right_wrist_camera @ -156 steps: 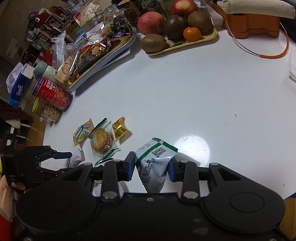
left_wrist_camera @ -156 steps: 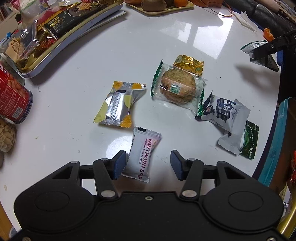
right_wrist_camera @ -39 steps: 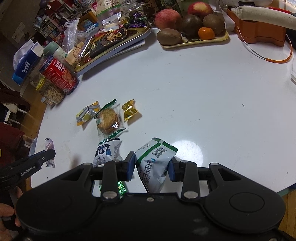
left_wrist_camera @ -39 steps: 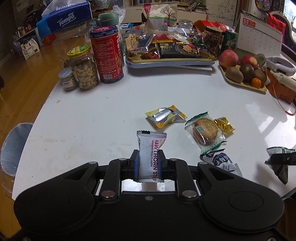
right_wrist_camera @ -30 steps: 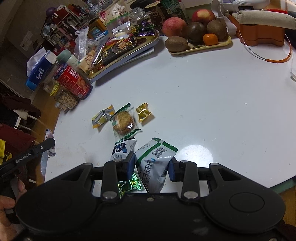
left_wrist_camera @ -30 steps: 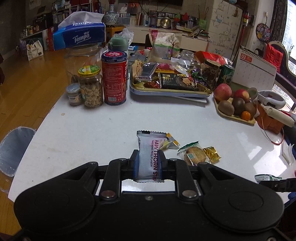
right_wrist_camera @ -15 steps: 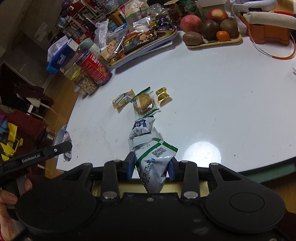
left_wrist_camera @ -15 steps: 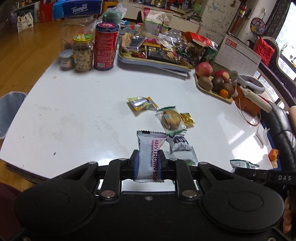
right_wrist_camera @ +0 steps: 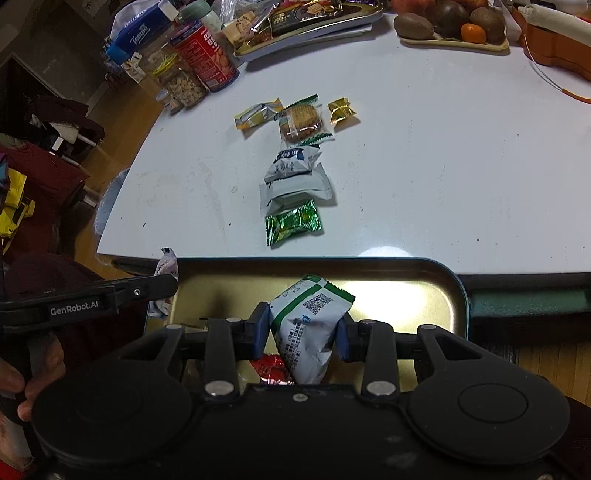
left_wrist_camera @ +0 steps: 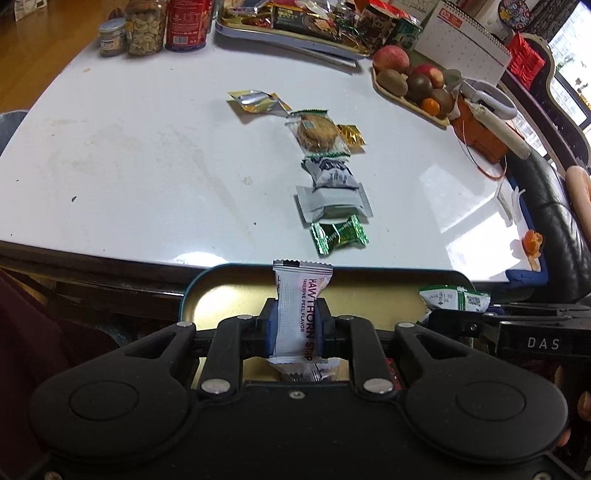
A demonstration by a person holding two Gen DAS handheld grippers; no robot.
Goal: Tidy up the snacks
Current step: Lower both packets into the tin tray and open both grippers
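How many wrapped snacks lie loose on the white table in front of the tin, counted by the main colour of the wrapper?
Yellow and silver: 1, the packet
Gold: 1, the small candy
Clear with green ends: 1, the biscuit
White: 2, the printed pouch and the plain pack
Green: 1, the foil candy
Total: 6

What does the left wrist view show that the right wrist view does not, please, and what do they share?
Only the left wrist view shows the calendar and the hawthorn strip's printed face. Only the right wrist view shows the tissue box and a red wrapper inside the tin. Both show the green candy, the cookie pack, and both tongs over the tin.
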